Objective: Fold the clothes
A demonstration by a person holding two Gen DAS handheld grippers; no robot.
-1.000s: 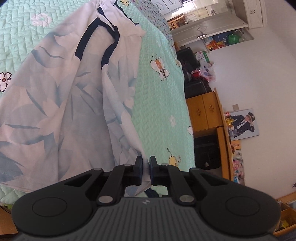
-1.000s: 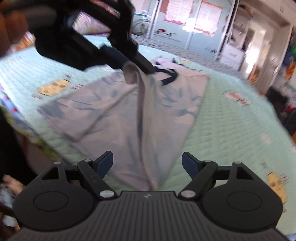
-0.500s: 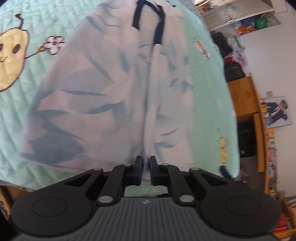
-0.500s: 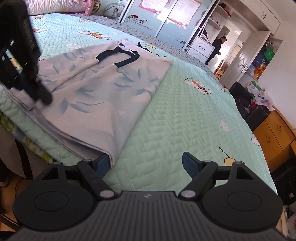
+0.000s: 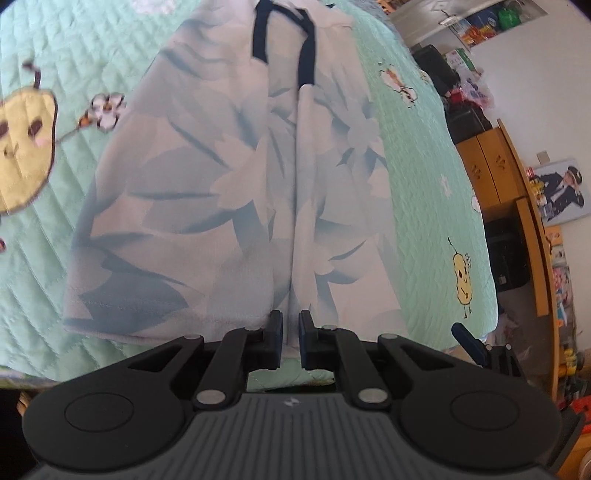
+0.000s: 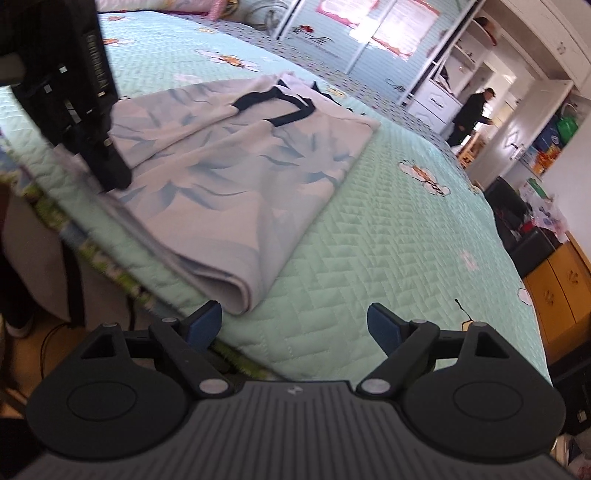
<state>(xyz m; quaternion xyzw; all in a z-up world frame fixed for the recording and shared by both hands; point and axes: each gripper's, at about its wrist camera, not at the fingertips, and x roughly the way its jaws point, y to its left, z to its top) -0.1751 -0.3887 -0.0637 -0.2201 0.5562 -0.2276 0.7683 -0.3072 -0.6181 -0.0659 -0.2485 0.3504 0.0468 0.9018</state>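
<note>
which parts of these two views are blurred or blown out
Left wrist view: the pale blue leaf-print shirt is soft, the green quilted bedspread smeared at left. Right wrist view: the bed's near edge streaks with motion blur; the far bright windows glare white.

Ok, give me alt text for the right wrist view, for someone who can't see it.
A pale floral shirt with dark neck trim lies folded on a green quilted bed. The open right claw, its jaws opening and empty, hovers at the bed's near edge beside the shirt's corner. At left, the black left claw presses down on the shirt's near edge.
</note>
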